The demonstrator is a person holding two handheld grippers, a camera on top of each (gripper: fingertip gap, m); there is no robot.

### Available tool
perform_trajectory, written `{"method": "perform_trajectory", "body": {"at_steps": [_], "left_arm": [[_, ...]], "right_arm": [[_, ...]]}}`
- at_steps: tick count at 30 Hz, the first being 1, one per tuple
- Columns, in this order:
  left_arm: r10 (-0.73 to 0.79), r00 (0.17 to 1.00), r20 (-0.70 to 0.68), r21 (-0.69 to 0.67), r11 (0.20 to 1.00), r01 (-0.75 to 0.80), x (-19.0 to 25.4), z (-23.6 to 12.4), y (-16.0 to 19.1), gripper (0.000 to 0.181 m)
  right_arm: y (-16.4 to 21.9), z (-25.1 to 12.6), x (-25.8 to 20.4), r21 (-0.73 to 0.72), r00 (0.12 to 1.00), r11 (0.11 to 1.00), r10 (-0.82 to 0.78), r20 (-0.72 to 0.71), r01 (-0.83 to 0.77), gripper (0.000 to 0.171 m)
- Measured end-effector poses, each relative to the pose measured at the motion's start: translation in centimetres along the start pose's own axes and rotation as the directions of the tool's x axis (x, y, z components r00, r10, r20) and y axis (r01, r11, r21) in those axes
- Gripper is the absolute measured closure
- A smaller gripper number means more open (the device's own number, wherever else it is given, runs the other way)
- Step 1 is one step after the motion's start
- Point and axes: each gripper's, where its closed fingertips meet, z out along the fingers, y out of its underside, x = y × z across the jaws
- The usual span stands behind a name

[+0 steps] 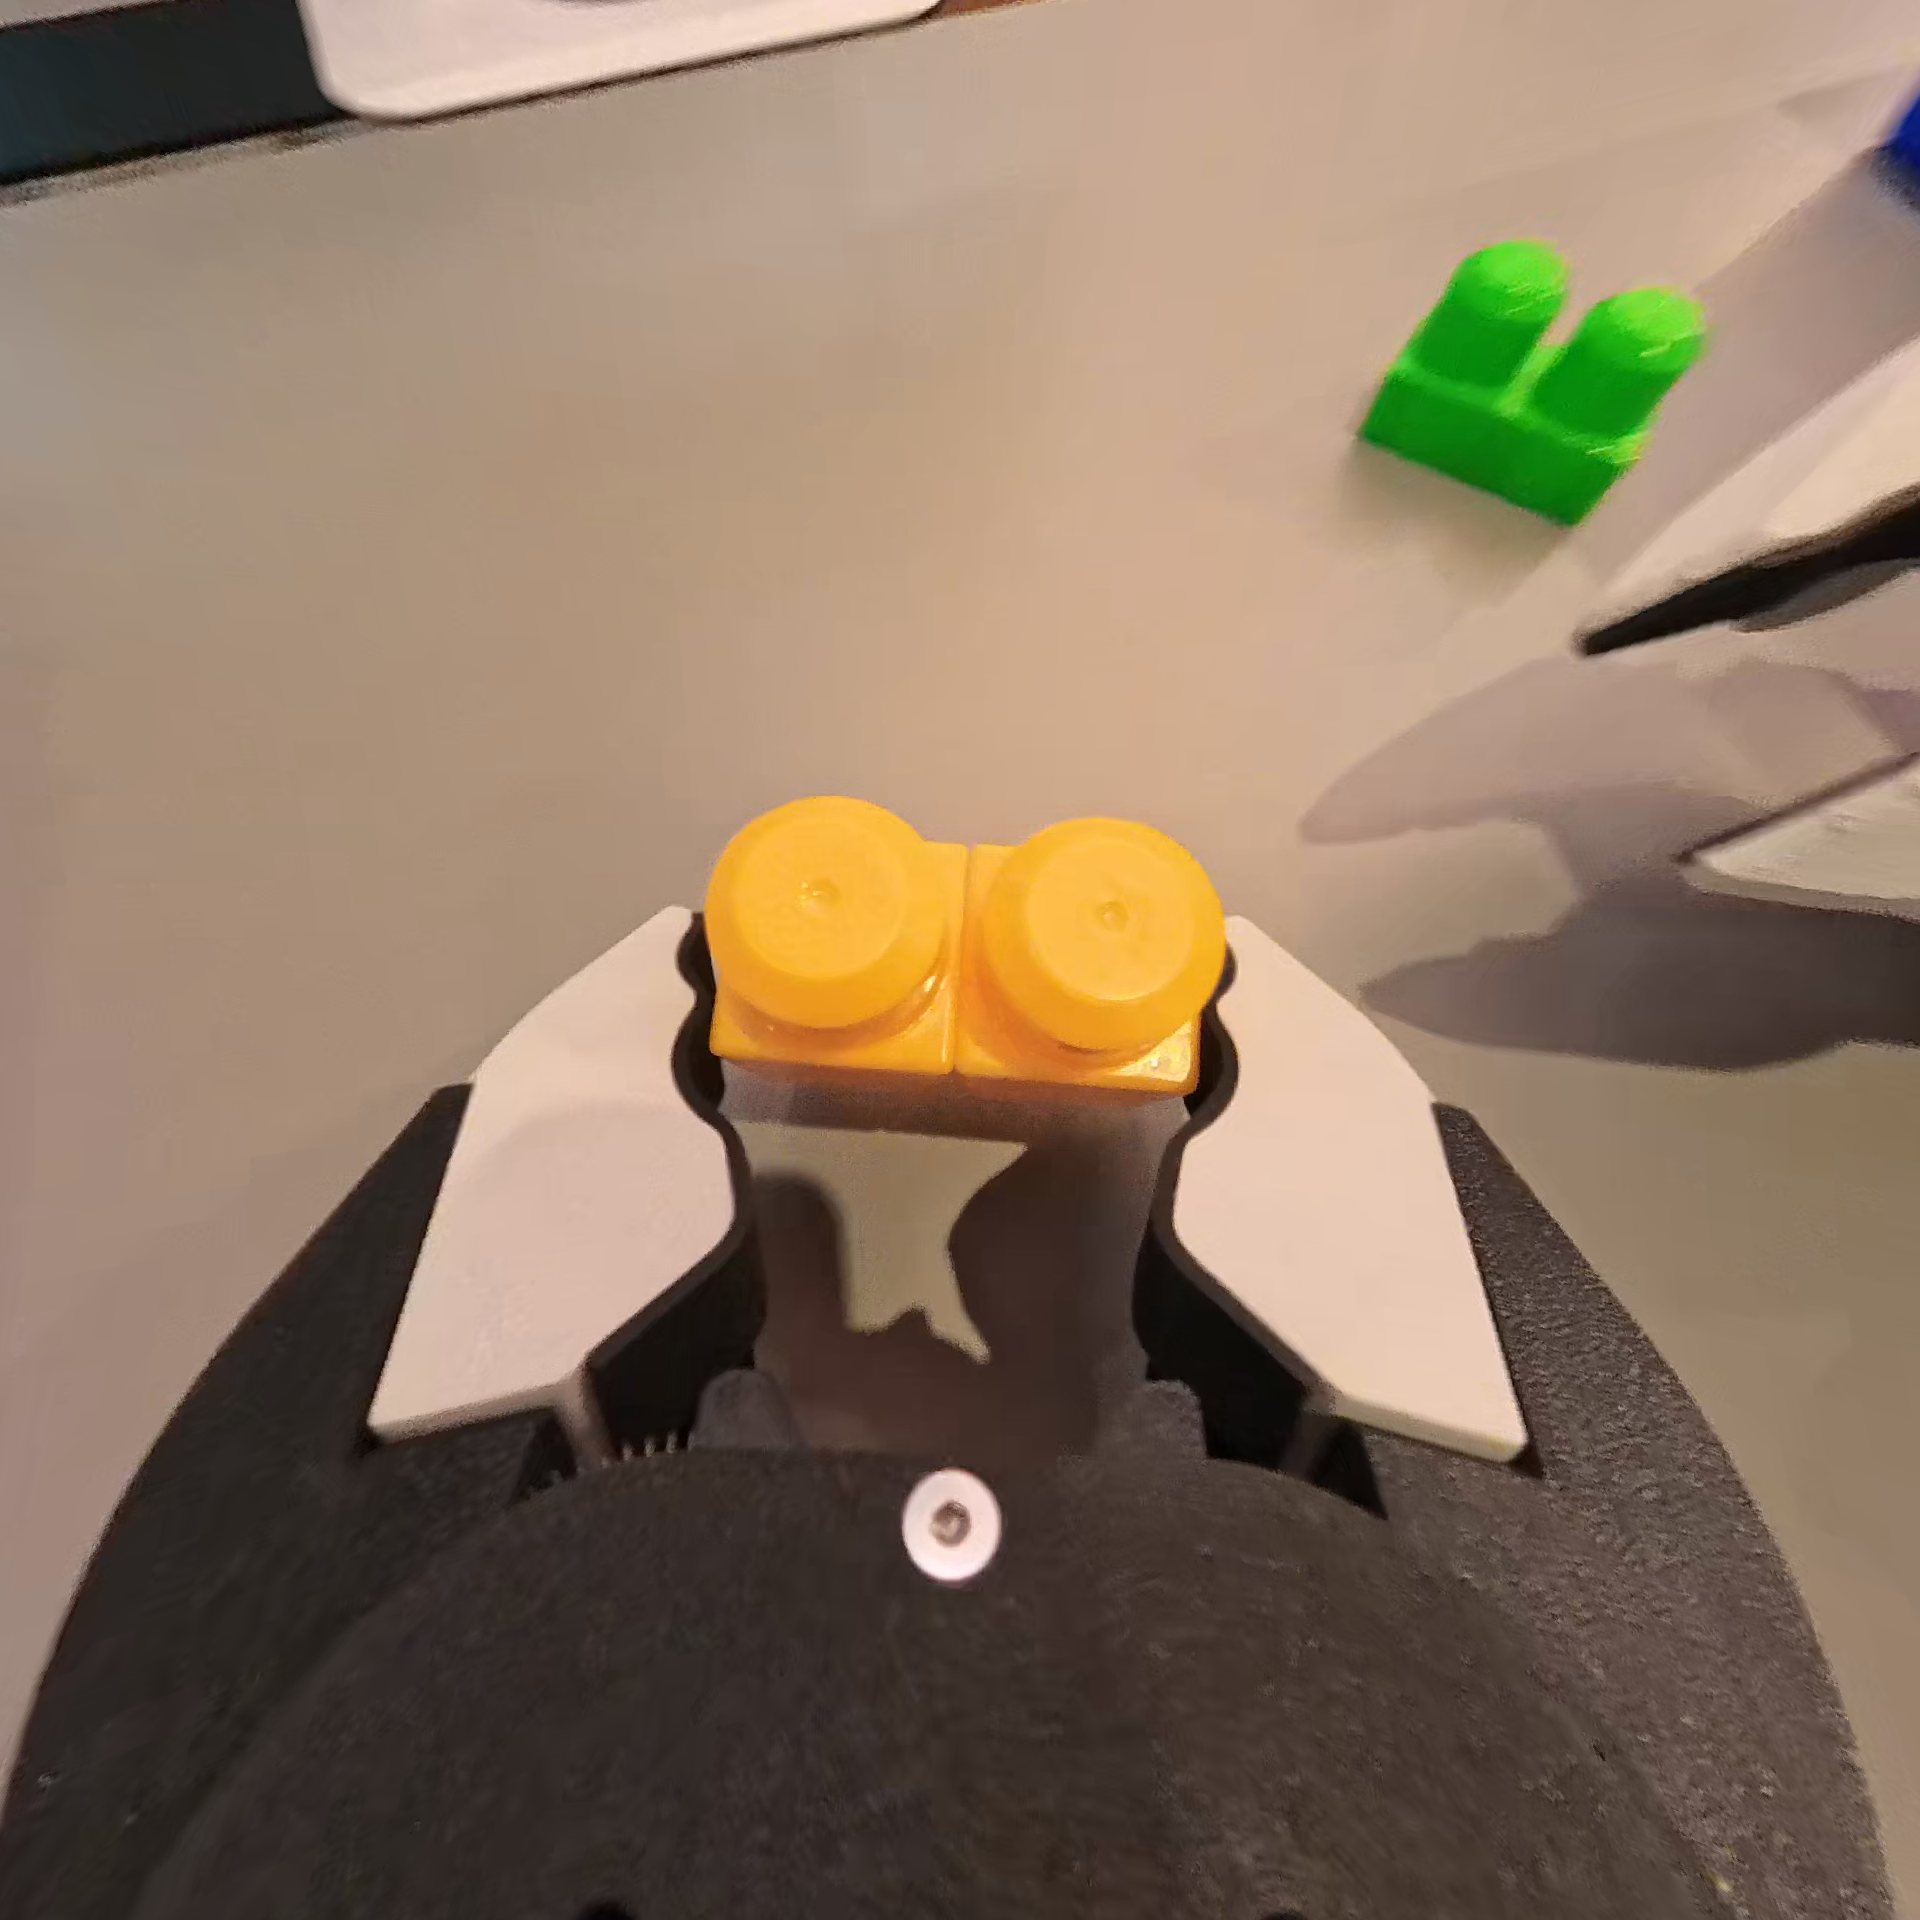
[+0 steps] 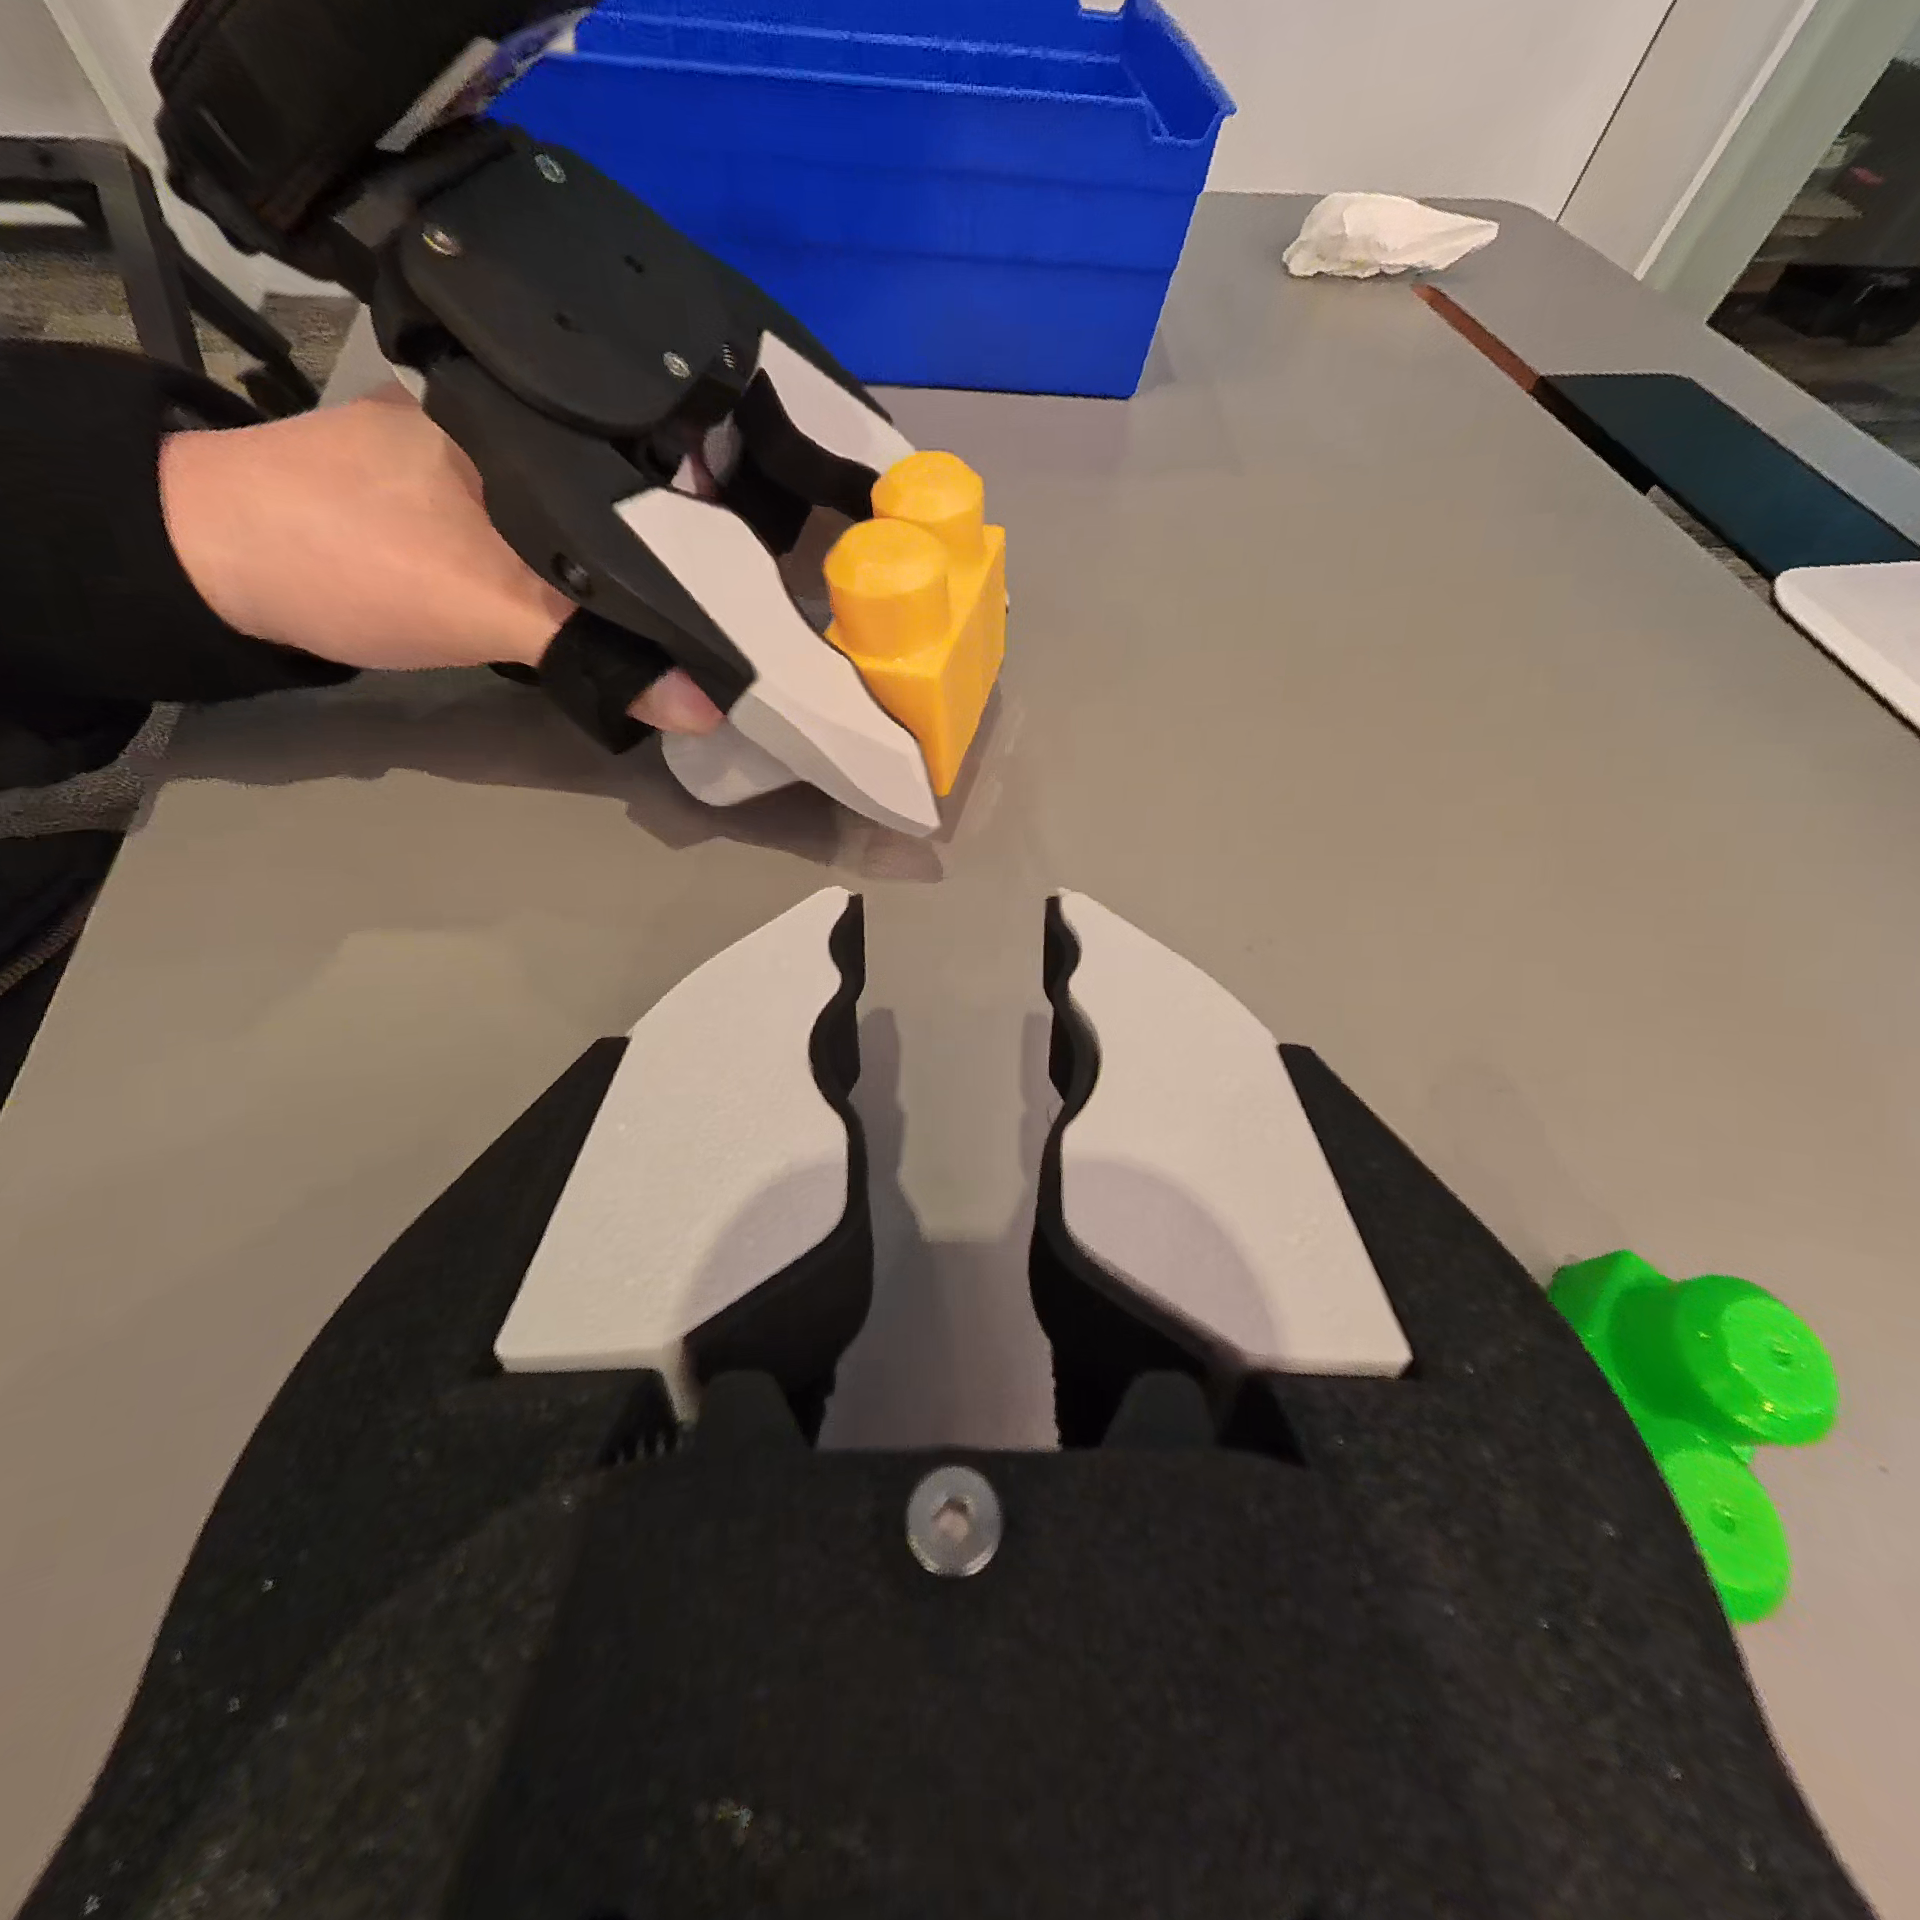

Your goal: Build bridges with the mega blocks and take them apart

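The left gripper (image 1: 961, 977) is clenched on the yellow two-stud block (image 1: 961, 961), studs up, its long axis spanning fingertip to fingertip; in the right wrist view the block's lower corner sits at or just above the grey table (image 2: 1403, 727) (contact is hard to judge). The right gripper (image 2: 951, 914) is released, holding nothing; the green two-stud block (image 2: 1714, 1413) lies on the table just to its right, so the right hand is judged nearer to it. Counted: one yellow block, one green block, one blue bin (image 2: 935, 208) at the far edge.
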Motion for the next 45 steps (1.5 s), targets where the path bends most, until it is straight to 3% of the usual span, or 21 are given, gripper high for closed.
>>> {"method": "perform_trajectory", "body": {"at_steps": [4, 8, 12, 21, 26, 32, 36, 41, 45], "left_arm": [[0.04, 0.995, -0.095, 0.0, 0.999, -0.04, 0.5, -0.3, -0.8, 0.092], [0.09, 0.988, -0.124, 0.038, 0.996, -0.086, -0.1, 0.1, -2.4, 0.092], [0.15, 0.976, -0.159, 0.053, 0.988, -0.143, -0.9, 1.3, -3.8, 0.092], [0.243, 0.932, -0.269, 0.044, 0.97, -0.241, -1.5, 5.0, -5.2, 0.092], [0.31, 0.908, -0.283, 0.059, 0.95, -0.306, -1.4, 5.3, -5.7, 0.092], [0.322, 0.898, -0.301, 0.067, 0.946, -0.317, -1.1, 5.4, -5.0, 0.092], [0.301, 0.896, -0.327, 0.064, 0.953, -0.296, -0.9, 5.2, -4.3, 0.092], [0.297, 0.904, -0.308, 0.054, 0.954, -0.295, -1.4, 5.1, -4.2, 0.092], [0.344, 0.904, -0.253, 0.05, 0.938, -0.343, -1.7, 5.3, -4.5, 0.092]], "right_arm": [[-0.7, -1.0, 1.4, 0.016, 0.995, 1.0, -0.012, -0.095, 0.014, 0.14], [-1.1, -3.8, 5.1, -0.003, 0.943, 0.999, -0.032, -0.332, 0.033, 0.136], [1.0, -6.6, 8.6, -0.127, 0.863, 0.992, -0.045, -0.503, -0.022, 0.132], [7.7, -6.9, 12.0, -0.25, 0.815, 0.934, 0.067, -0.575, -0.254, 0.134], [7.9, -5.4, 12.1, -0.151, 0.802, 0.917, 0.233, -0.551, -0.37, 0.132], [8.1, -5.4, 12.2, -0.127, 0.784, 0.913, 0.254, -0.566, -0.388, 0.142], [6.1, -5.5, 11.6, -0.022, 0.776, 0.926, 0.303, -0.553, -0.377, 0.142], [-1.8, -3.4, 8.9, 0.247, 0.802, 0.899, 0.436, -0.41, -0.362, 0.142], [-5.3, 1.1, 7.2, 0.221, 0.821, 0.916, 0.399, -0.409, -0.335, 0.142]]}}
